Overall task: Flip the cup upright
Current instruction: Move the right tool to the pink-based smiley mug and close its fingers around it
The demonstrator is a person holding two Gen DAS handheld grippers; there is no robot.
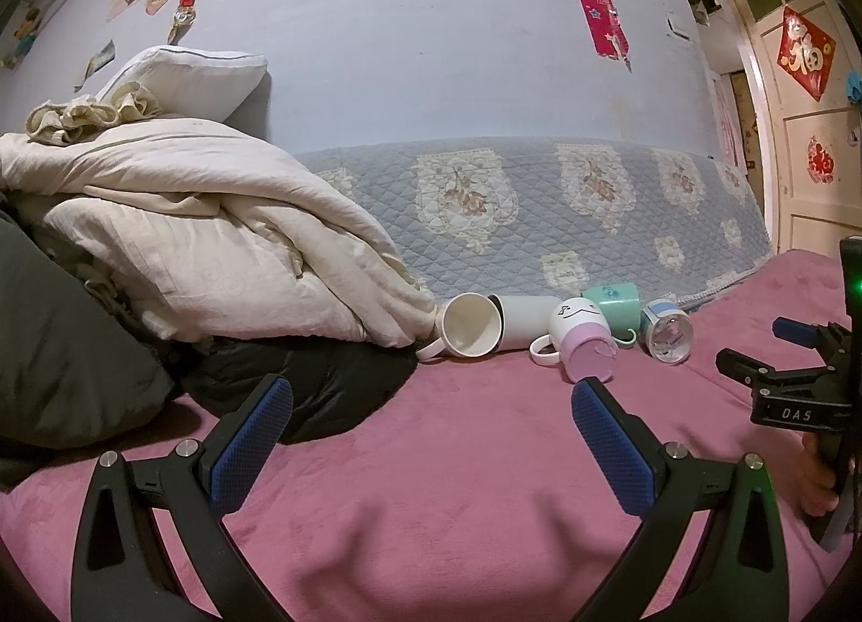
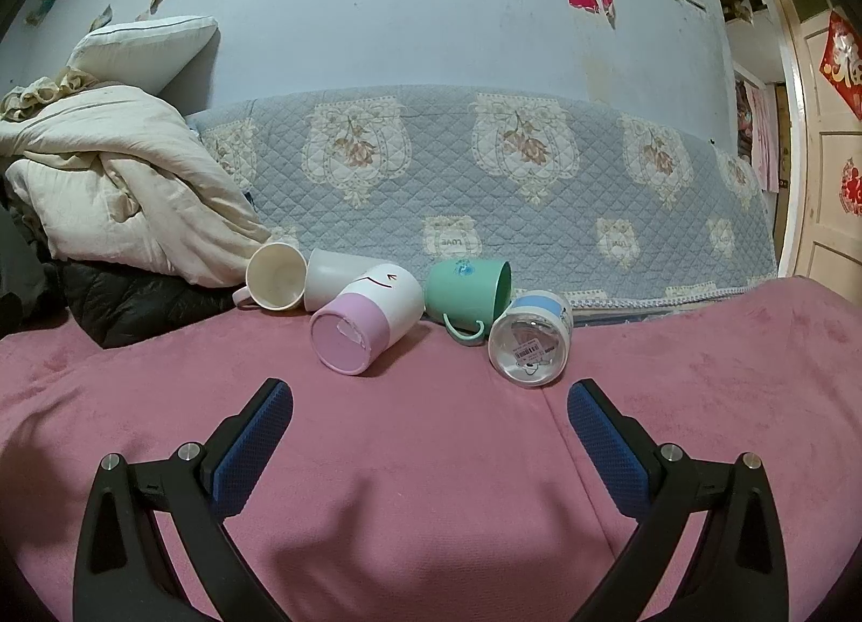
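Several cups lie on their sides in a row on the pink bed cover. A cream mug [image 2: 275, 277] shows its open mouth, a white cup [image 2: 334, 277] lies behind it, a pink-and-white cup [image 2: 366, 325] shows its base, a green mug [image 2: 468, 293] points its mouth right, and a clear blue-banded cup [image 2: 530, 344] shows its base. They also show in the left wrist view: cream mug [image 1: 471, 325], pink-and-white cup [image 1: 584, 347], green mug [image 1: 614, 301], clear cup [image 1: 668, 333]. My right gripper [image 2: 430, 406] is open and empty, short of the cups. My left gripper [image 1: 431, 406] is open and empty, further back.
A heap of cream bedding [image 1: 188, 234] and a dark jacket [image 1: 301, 379] lie at the left. A blue quilted cover [image 2: 485, 180] hangs on the wall behind the cups. The right gripper's body [image 1: 797, 385] shows at the right edge of the left wrist view. A door [image 1: 808, 137] stands at the far right.
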